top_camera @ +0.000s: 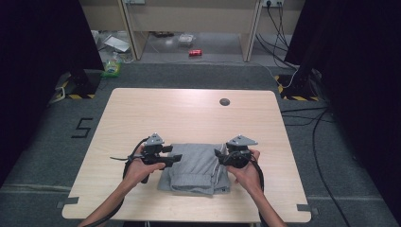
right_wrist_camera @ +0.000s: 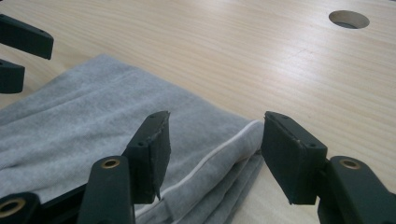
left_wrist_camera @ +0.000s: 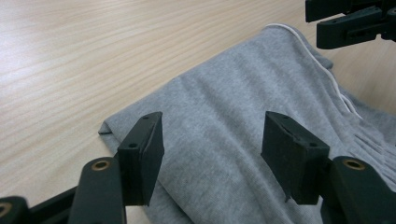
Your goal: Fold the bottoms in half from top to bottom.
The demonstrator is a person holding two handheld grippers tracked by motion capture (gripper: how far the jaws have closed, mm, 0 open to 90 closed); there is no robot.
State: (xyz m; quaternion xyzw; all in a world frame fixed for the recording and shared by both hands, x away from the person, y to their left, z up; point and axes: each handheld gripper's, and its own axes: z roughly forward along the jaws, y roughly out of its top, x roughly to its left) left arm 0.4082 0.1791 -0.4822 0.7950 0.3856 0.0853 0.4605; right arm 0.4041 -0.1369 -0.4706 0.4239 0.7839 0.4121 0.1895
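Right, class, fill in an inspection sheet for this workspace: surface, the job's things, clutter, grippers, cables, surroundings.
Surface: light wooden table with a round hole.
Job's things: folded grey fabric garment with a white stripe, near the front edge.
Clutter: nothing seen on the table.
Grippers: left gripper and right gripper open, jaws clear of the cloth.
Cables: black cables on the floor at right.
Surroundings: grey carpet, red can by a far bench.

Light wooden table [top_camera: 189,113] (round hole [top_camera: 224,101] near far edge), folded grey garment [top_camera: 196,170] lying near front edge
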